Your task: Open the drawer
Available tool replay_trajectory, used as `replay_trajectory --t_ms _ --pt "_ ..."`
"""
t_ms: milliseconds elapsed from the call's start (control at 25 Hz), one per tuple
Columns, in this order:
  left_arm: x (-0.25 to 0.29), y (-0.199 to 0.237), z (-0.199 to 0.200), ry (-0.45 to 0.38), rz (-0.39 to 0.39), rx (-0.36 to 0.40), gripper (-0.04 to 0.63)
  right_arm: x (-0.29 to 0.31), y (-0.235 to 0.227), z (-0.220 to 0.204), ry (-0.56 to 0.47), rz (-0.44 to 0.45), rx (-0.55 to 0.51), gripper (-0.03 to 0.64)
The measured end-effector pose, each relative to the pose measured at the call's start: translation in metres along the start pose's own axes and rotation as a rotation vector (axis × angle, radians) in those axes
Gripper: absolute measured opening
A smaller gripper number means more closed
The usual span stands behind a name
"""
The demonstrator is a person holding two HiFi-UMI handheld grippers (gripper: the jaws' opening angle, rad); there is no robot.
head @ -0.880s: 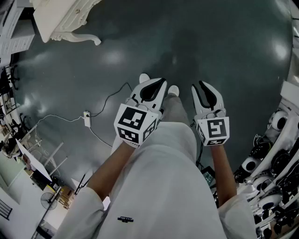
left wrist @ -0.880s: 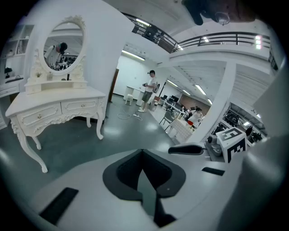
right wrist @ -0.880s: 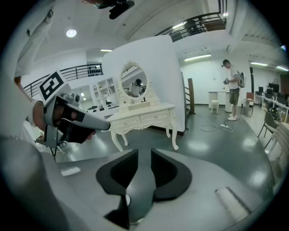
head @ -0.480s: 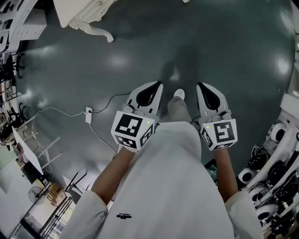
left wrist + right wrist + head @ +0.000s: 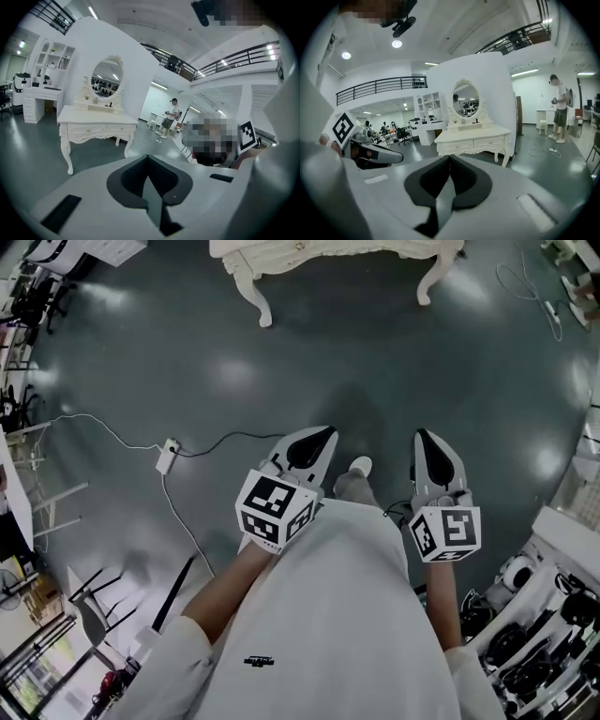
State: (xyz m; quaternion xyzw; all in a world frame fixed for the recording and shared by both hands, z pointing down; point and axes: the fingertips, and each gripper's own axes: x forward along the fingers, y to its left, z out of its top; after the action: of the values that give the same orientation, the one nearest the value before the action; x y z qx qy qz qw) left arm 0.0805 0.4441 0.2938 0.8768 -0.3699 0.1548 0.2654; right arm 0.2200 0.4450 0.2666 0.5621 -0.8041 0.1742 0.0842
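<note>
Drawer fronts [image 5: 482, 142] sit side by side in the carved apron of the white counter [image 5: 375, 253], under its oval mirror [image 5: 465, 104]. The counter stands well apart from the person [image 5: 328, 615], across the grey floor [image 5: 281, 352], at the top edge of the head view. Two fronts show, each with a small knob [image 5: 89, 130] at its middle, and I cannot tell which one is meant. The left gripper [image 5: 312, 439] and the right gripper [image 5: 427, 444] are held out in front of the person, each with jaws pressed together and nothing between them, both aimed toward the counter. The step in hand looks like the approach, and the pull is not yet begun. To do it well, come squarely up to the front, spread one pair of jaws before arriving, set them level with a knob and on either side of it, then pinch and draw straight back. Each front runs long along the counter's face, left to right in the head view, and faces the person. It should slide out toward them, so a sideways tug risks binding.
</note>
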Motion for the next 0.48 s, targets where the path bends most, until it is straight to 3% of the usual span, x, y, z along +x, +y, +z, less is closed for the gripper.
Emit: replay_trajectory --t_ms 480 --pt "-0.061 0.095 0.042 -0.118 0.019 -0.016 0.009 0.061 0.084 0.051 -0.056 0.029 -0.055 0.012"
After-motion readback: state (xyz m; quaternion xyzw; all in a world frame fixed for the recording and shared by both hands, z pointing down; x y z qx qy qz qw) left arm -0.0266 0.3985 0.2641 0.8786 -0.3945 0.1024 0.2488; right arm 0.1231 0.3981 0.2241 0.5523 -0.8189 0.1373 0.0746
